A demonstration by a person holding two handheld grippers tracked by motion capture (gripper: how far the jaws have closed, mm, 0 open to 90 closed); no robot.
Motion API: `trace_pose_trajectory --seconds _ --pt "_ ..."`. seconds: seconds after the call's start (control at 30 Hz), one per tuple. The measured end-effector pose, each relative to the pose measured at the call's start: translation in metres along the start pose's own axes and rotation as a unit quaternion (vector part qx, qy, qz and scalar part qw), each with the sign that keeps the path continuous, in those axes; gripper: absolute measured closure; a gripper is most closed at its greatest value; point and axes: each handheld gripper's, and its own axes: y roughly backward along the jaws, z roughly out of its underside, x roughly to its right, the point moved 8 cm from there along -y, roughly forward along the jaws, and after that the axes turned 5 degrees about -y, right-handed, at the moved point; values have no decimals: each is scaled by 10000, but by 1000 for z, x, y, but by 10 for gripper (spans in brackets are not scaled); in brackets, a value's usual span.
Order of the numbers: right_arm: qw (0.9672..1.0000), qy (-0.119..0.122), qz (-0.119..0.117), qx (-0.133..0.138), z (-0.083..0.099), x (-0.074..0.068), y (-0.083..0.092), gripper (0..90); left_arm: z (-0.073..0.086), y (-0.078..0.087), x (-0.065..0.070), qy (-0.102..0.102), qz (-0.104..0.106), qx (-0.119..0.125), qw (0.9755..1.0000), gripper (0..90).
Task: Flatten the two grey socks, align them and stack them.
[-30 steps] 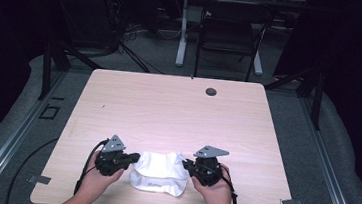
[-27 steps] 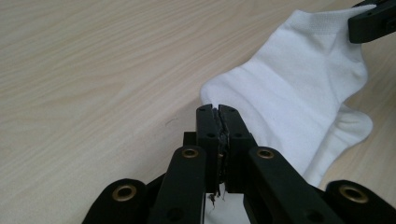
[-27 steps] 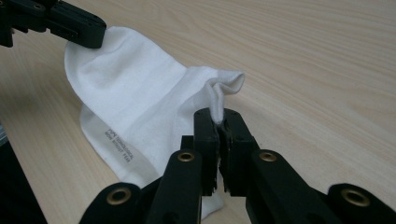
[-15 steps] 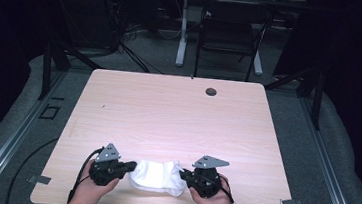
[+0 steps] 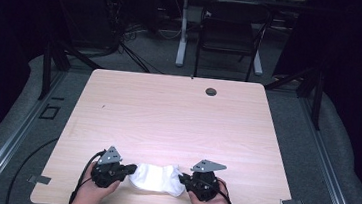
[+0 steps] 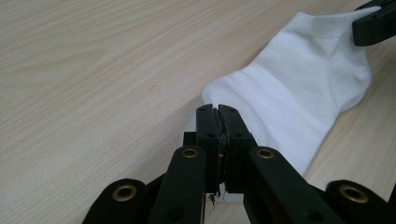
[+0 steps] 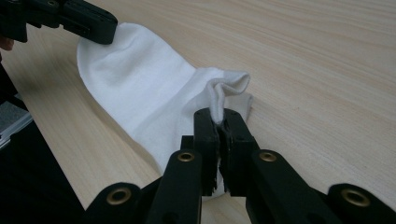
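Note:
A white sock (image 5: 155, 178) lies flat near the front edge of the wooden table (image 5: 177, 121), stretched between both grippers. My left gripper (image 5: 132, 169) is shut on the sock's left end; in the left gripper view its jaws pinch the white fabric (image 6: 289, 98) at the tip (image 6: 218, 112). My right gripper (image 5: 181, 179) is shut on the sock's right end, where the cuff (image 7: 229, 86) puckers up between the jaws (image 7: 218, 116). In the right gripper view the sock (image 7: 135, 88) runs toward the other gripper (image 7: 70, 21), which clamps its far end.
A small black round grommet (image 5: 211, 91) sits near the table's far edge. A black chair (image 5: 230, 36) and a white table leg (image 5: 182, 32) stand on the floor beyond. Metal brackets (image 5: 290, 203) stick out at the table's front corners.
Both grippers have pulled back toward the front edge with the sock in them. The sock is now flatter and drawn out longer between them.

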Motion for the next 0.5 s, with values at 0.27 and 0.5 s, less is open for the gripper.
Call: trace_pose_trajectory --seconds 0.27,0.5 --pt "10000 -26 15 -88 4 3 -3 861 4 -2 -1 47 11 -74 10000 880" --pt "9998 -61 65 -152 9 9 -9 858 10 -7 -3 33 -21 -183 9998 867"
